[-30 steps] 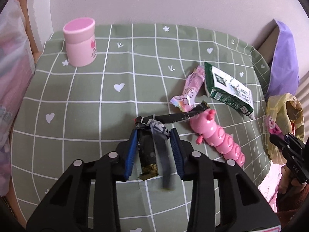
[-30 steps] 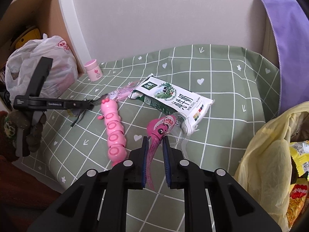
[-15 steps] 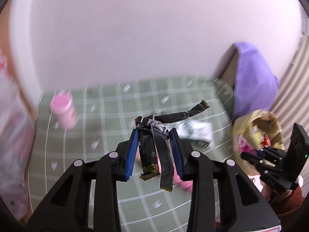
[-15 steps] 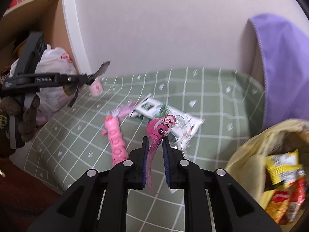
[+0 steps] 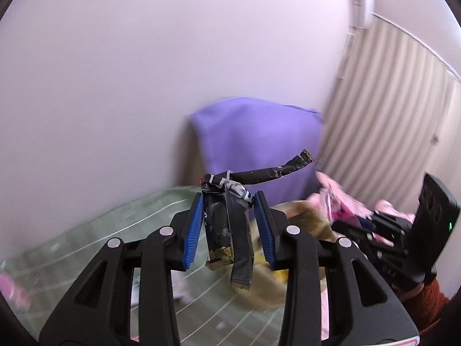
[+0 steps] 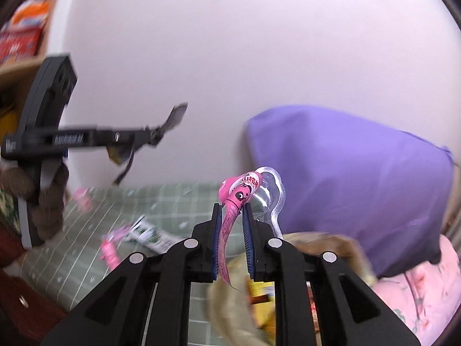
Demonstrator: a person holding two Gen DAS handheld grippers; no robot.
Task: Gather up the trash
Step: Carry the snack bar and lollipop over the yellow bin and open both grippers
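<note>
In the left wrist view my left gripper (image 5: 228,201) is shut on a knotted bundle of black wrappers (image 5: 227,230); two strips hang down and one sticks out to the right. The right wrist view shows my right gripper (image 6: 232,207) shut on a pink snack wrapper (image 6: 230,201) with a clear plastic piece (image 6: 270,190) attached. Both are lifted above the table. A blurred yellow trash bag (image 6: 230,302) with packets inside lies just below the right gripper. The left gripper (image 6: 152,138) also shows at the left of the right wrist view.
A purple cloth (image 6: 360,173) hangs behind the bag. On the green checked tablecloth (image 6: 173,201) lie a green-and-white carton (image 6: 149,235), a pink caterpillar toy (image 6: 109,250) and a pink jar (image 6: 82,197). A shelf (image 6: 20,28) stands far left, pink fabric (image 6: 417,288) at the right.
Both grippers have risen off the table and swung right toward the purple cloth and yellow bag, each still holding its wrapper. The left one has also rolled.
</note>
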